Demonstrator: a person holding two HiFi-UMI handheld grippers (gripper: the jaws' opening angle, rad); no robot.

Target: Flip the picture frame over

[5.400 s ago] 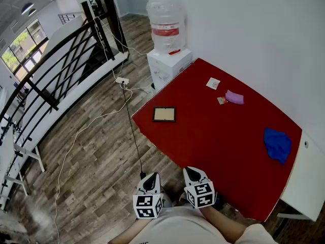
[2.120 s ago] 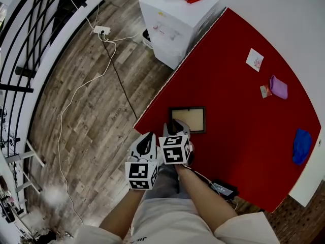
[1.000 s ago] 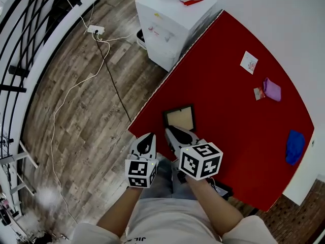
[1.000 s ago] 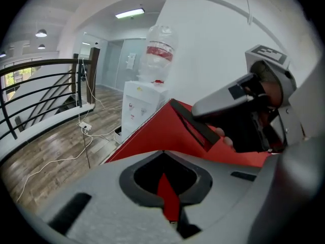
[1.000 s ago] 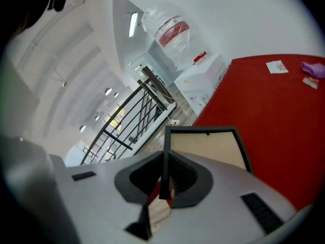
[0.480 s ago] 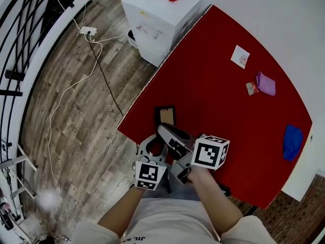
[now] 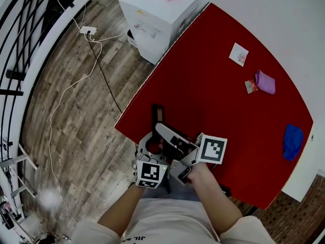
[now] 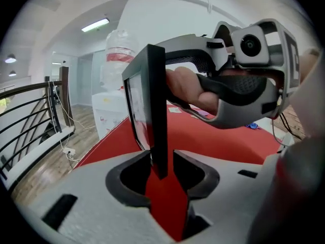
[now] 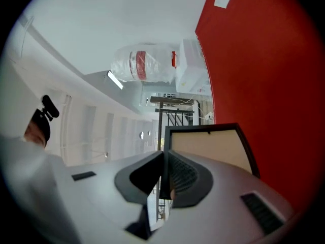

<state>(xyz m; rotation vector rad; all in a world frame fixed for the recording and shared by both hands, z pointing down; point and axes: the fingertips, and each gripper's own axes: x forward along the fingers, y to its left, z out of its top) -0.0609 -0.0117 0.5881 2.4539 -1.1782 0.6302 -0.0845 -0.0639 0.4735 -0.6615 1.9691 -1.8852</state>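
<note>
The black picture frame (image 7: 157,117) stands on its edge near the front left corner of the red table (image 7: 228,116), seen edge-on in the head view. My right gripper (image 7: 159,129) is shut on one edge of it, and its beige back (image 9: 209,147) fills the right gripper view beside the jaws (image 9: 163,179). My left gripper (image 7: 151,145) is just below it. In the left gripper view the frame's edge (image 8: 155,111) sits between the opening jaws (image 8: 162,168) with a gap on each side, and the right gripper (image 8: 238,75) shows behind it.
A white water dispenser (image 7: 152,14) stands off the table's far left edge. A white card (image 7: 238,54), a small packet (image 7: 249,87) and a pink object (image 7: 265,82) lie at the far side; a blue cloth (image 7: 293,141) at the right. Cables cross the wooden floor (image 7: 76,111).
The frame has gone from lying flat to standing on edge. The right gripper rolled with it. The left gripper's jaws went from shut to apart around the frame's edge.
</note>
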